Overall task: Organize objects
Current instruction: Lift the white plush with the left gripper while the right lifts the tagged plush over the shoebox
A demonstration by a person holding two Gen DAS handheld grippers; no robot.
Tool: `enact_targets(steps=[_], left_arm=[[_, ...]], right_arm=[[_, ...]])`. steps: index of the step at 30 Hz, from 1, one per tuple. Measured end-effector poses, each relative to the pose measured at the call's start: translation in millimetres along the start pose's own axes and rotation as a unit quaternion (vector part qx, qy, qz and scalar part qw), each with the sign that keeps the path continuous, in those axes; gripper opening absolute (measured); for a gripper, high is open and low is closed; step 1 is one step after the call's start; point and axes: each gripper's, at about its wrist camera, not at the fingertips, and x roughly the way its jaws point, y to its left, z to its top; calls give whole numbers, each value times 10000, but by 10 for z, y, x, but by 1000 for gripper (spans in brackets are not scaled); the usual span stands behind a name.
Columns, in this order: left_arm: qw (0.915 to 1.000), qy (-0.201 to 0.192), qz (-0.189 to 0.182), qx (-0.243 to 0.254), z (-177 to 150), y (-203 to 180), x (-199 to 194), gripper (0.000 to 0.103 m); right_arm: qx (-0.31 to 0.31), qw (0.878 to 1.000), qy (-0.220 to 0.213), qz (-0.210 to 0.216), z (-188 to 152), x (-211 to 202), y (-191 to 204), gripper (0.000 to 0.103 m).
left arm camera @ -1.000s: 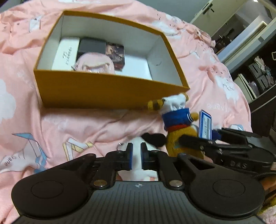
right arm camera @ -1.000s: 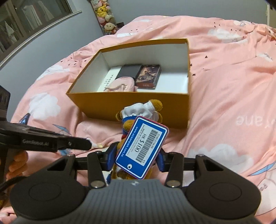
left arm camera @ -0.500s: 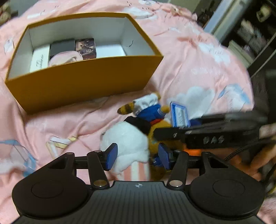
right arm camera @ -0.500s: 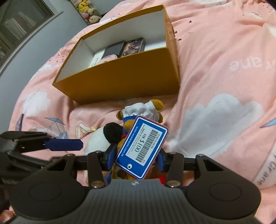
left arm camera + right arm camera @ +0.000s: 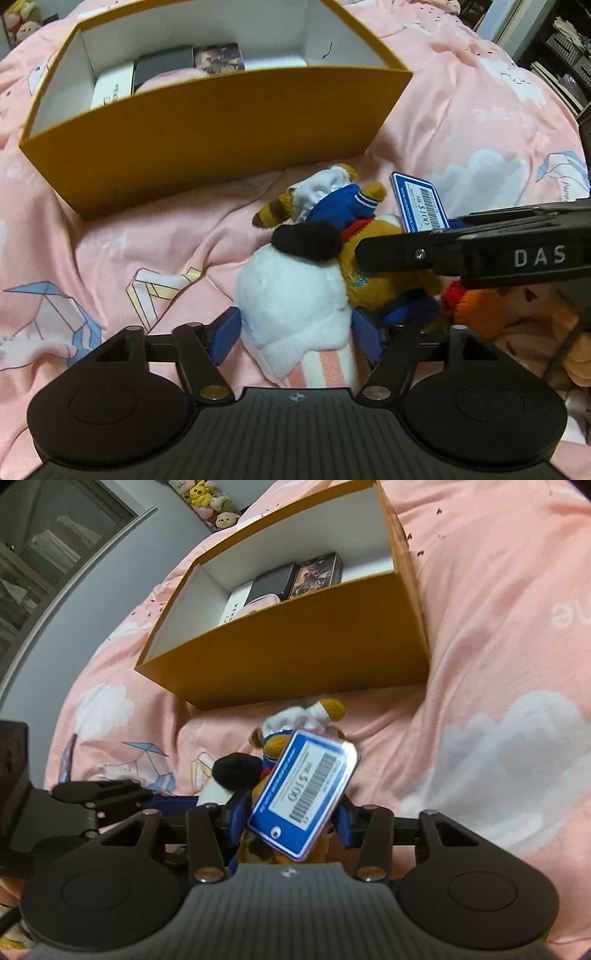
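pink cloud-print bedspread [image 5: 461,122]: left gripper [image 5: 293,332], jaws just opening, straddles white plush toy [image 5: 291,299]; right gripper [image 5: 290,818] pinches brown sailor-bear plush [image 5: 373,273] for orange cardboard box [image 5: 207,136].

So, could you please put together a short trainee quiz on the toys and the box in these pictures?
1. True or false: the white plush lies inside the yellow box.
2. Which tool grips the brown plush with the blue price tag: A left, B right?
3. The left tool stands ____ around the white plush.

Key: 1 false; 2 B; 3 open.
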Motion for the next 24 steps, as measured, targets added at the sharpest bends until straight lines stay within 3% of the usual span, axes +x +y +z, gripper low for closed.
enact_targets(steps=[8, 11, 17, 24], left_arm=[[9997, 14, -24, 242, -31, -63, 169, 85], [9989, -53, 10, 470, -53, -133, 154, 81], [9991, -195, -361, -48, -91, 56, 2, 75], [9944, -583, -698, -529, -51, 221, -271, 73]], right_arm=[[-199, 9990, 36, -408, -55, 62, 24, 49], [-222, 9985, -14, -507, -73, 16, 9, 49], [-407, 9944, -451, -861, -78, -297, 16, 49], [-419, 9936, -754, -722, -4, -544, 69, 49]])
